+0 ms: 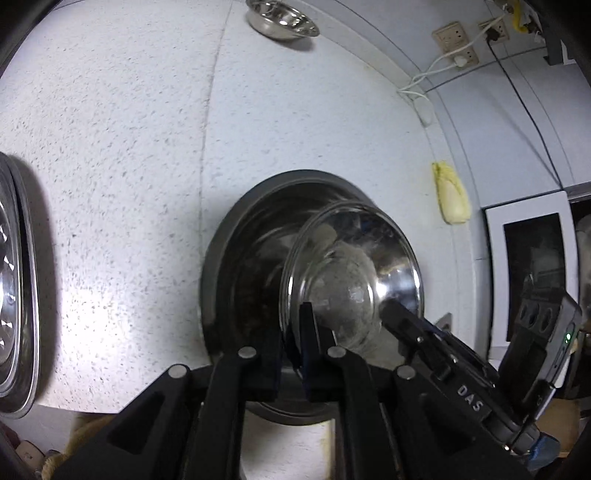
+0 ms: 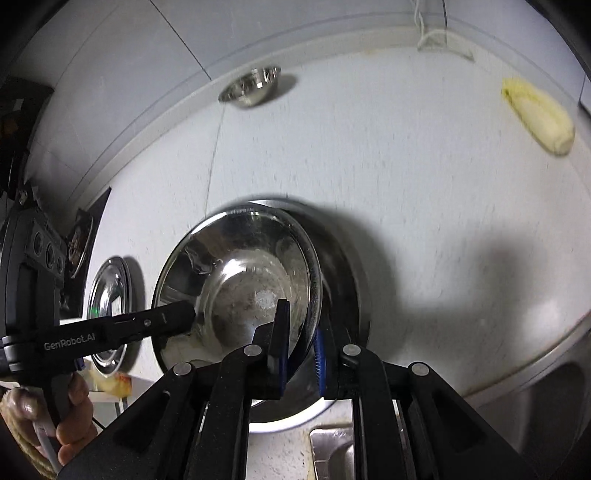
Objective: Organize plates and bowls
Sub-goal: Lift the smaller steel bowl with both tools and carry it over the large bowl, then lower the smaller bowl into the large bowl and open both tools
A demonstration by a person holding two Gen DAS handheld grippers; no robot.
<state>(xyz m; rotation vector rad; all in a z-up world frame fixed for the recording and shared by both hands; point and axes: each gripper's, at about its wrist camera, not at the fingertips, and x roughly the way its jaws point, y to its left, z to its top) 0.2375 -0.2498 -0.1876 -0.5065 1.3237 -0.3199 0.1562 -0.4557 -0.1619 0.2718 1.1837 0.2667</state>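
White speckled countertop (image 1: 122, 147) fills most of both views, seam line running across it. Grey wall behind with sockets (image 1: 456, 46) and white cables, top right in the left wrist view.

Big steel bowl (image 1: 240, 258): dark, dull inside, round rolled rim, lying under the held bowl; whether it sits on the counter or is lifted I can't tell. It hangs partly over the counter's near edge. In the right wrist view only its rim and right wall show.

Held steel bowl (image 1: 351, 280): smaller, shiny mirror finish, scuffed flat bottom with a pale patch at centre, thin rolled rim. Tilted, sitting inside or over the big bowl. Both views motion-blurred.

Stack of steel plates (image 1: 16, 295) at far left edge of the left wrist view, on the counter, well apart from the bowls.

Small steel bowl (image 1: 282, 18) far back on the counter near the wall, upright, alone.

Yellowish cabbage-like vegetable (image 2: 539, 118) lies on the counter, back right, apart from everything.

Left gripper (image 1: 295, 350): jaws nearly together, clamped on the held bowl's rim at its left side, one finger inside, one outside.

Right gripper (image 2: 301, 347): same, jaws pinched tight on the opposite rim of the held bowl, blue pads (image 2: 320, 362) against the metal.

A hand (image 2: 70, 417) grips the left gripper's handle, lower left of the right wrist view.
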